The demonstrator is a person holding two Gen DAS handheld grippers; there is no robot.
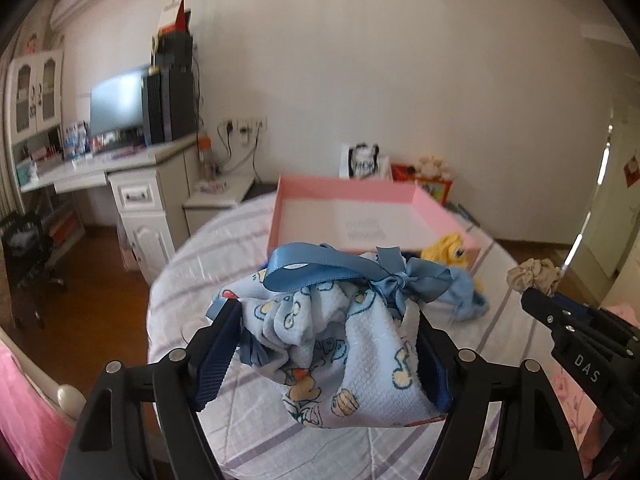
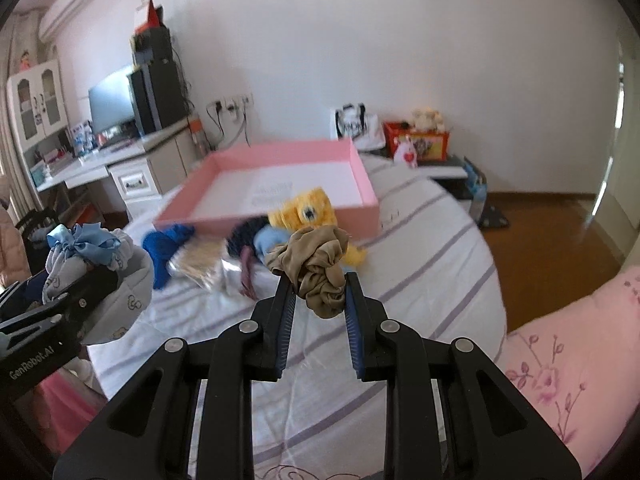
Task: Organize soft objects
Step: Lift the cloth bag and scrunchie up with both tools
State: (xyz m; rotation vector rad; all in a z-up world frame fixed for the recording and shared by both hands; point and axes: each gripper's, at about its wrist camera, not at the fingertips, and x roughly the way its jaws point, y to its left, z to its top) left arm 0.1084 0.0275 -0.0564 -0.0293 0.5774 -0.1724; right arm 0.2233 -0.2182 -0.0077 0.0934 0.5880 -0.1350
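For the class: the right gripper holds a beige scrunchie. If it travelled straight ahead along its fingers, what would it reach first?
Probably the yellow plush toy, which lies directly beyond the beige scrunchie held in the right gripper, in front of the pink box's near wall. Depth is hard to judge; a path angled lower might meet the bedsheet first.

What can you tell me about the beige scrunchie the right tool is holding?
The beige scrunchie is a ruffled ring of shiny, satin-like fabric, crumpled into folds. The right tool pinches its lower part between both pads, holding it in the air above the striped bed; its top bulges past the fingertips. Only the tool appears to touch it.
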